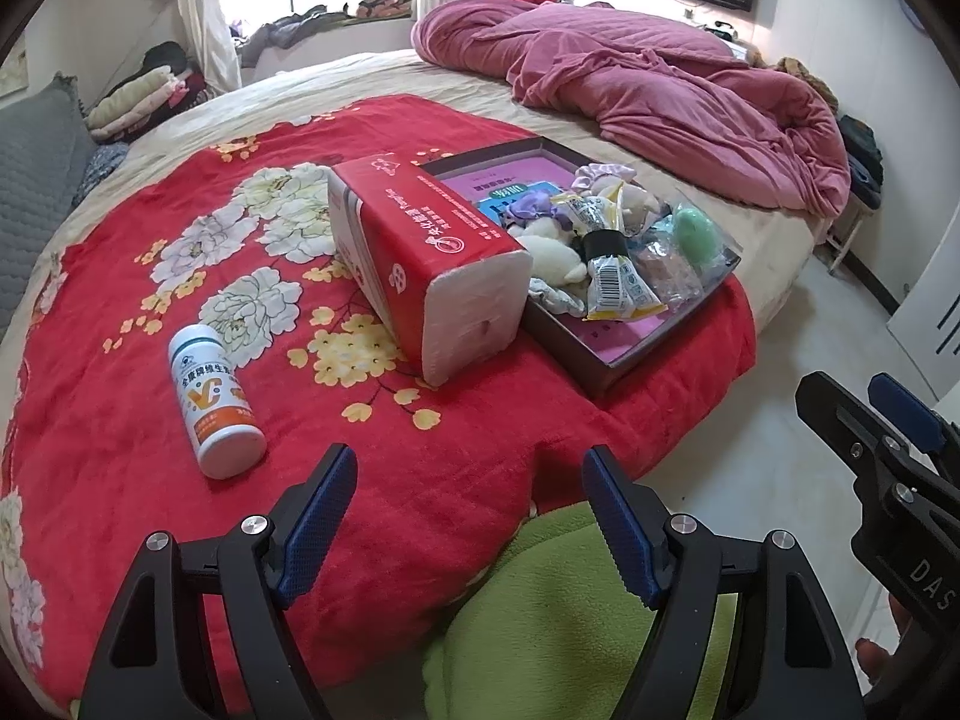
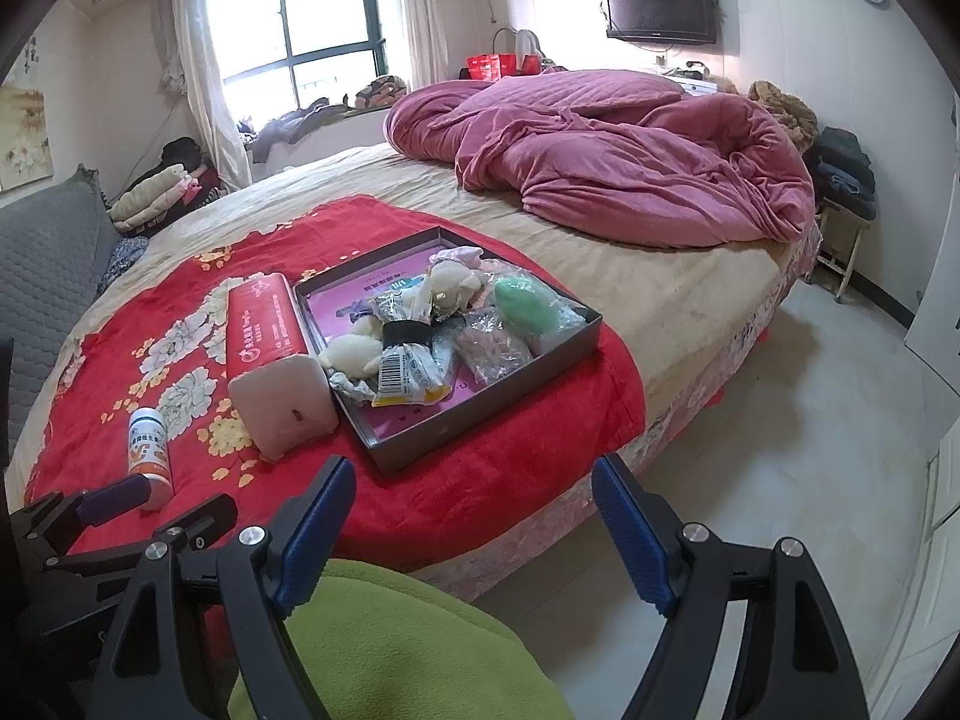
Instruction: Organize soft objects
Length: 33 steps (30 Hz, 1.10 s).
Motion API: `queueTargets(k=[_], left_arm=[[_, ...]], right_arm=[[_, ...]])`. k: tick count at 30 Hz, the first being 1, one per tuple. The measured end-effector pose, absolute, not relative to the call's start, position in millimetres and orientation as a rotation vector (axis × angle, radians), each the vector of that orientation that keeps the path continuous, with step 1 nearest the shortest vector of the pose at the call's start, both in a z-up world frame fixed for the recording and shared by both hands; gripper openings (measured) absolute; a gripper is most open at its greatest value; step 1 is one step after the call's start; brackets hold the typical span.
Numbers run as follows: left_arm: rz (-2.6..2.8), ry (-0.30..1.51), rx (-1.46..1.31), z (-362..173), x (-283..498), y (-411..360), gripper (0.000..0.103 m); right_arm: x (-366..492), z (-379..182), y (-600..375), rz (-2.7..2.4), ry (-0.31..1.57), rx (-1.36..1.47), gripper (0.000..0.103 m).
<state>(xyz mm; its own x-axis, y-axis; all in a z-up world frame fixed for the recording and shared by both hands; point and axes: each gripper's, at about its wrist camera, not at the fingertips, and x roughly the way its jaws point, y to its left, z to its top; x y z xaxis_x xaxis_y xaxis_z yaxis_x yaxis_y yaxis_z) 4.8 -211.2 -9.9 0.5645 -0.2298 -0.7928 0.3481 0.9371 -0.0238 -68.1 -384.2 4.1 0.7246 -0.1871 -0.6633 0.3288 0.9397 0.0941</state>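
Note:
A shallow dark tray [image 1: 606, 369] [image 2: 468, 420] sits on a red flowered blanket [image 1: 120, 420] [image 2: 492, 480] at the bed's near edge. It holds several soft items: white plush toys [image 1: 555, 255] [image 2: 354, 354], a green sponge in a bag [image 1: 693, 228] [image 2: 528, 303], scrunchies and snack packets. A red tissue pack [image 1: 414, 240] [image 2: 264, 324] leans beside the tray's left side. My left gripper [image 1: 471, 516] is open and empty, short of the blanket edge. My right gripper [image 2: 474, 528] is open and empty, below the tray.
A white supplement bottle [image 1: 213, 399] [image 2: 147, 447] lies left of the tissue pack. A pink quilt [image 1: 660, 96] [image 2: 630, 162] is heaped at the bed's far side. Green fabric [image 1: 570, 630] [image 2: 390, 648] is beneath both grippers. Tiled floor [image 2: 780, 450] lies to the right.

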Motion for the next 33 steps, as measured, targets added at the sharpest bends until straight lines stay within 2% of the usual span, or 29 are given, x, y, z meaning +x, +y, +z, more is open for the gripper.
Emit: queueTargets(k=[33], left_arm=[[-0.324, 0.913, 0.134, -9.3, 6.6, -206.1, 0.078]], right_arm=[[-66.9, 5.0, -383.0, -0.278, 0.709, 0.205, 0.080]])
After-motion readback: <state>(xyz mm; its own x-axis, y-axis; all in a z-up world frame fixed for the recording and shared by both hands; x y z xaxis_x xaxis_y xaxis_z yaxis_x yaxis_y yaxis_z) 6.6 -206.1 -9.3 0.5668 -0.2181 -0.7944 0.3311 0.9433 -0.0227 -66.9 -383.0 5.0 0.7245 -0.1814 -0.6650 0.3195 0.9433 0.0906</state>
